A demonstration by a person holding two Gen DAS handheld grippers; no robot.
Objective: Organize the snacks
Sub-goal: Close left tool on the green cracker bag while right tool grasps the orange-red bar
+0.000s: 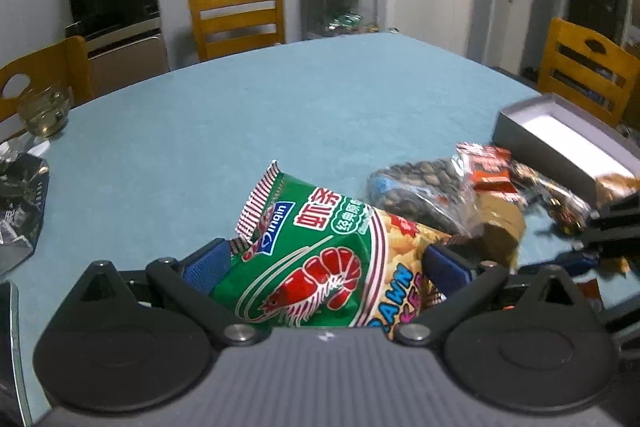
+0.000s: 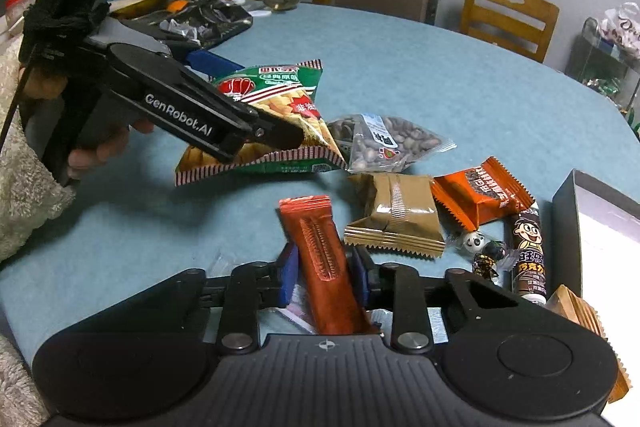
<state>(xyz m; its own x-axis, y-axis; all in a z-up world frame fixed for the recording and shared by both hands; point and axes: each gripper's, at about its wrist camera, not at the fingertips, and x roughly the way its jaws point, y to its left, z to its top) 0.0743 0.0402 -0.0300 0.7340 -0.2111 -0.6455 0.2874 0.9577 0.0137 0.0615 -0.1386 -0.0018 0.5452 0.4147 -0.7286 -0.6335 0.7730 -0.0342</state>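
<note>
My left gripper [image 1: 326, 259] is shut on a green prawn cracker bag [image 1: 320, 259] and holds it above the blue table; it also shows in the right wrist view [image 2: 256, 131] with the bag [image 2: 280, 107]. My right gripper [image 2: 326, 275] is shut on a red-brown snack bar [image 2: 324, 267]. A bag of seeds [image 2: 388, 143], a gold packet [image 2: 396, 215], an orange packet [image 2: 480, 193] and a brown chocolate stick [image 2: 528, 251] lie on the table. An open grey box [image 2: 600, 227] stands at the right.
Small wrapped candies [image 2: 480, 247] lie by the chocolate stick. A glass bowl [image 1: 44, 111] and a black foil bag [image 1: 20, 203] sit at the table's left. Wooden chairs [image 1: 238, 19] stand around the table. The table [image 1: 280, 107] has bare cloth in its far half.
</note>
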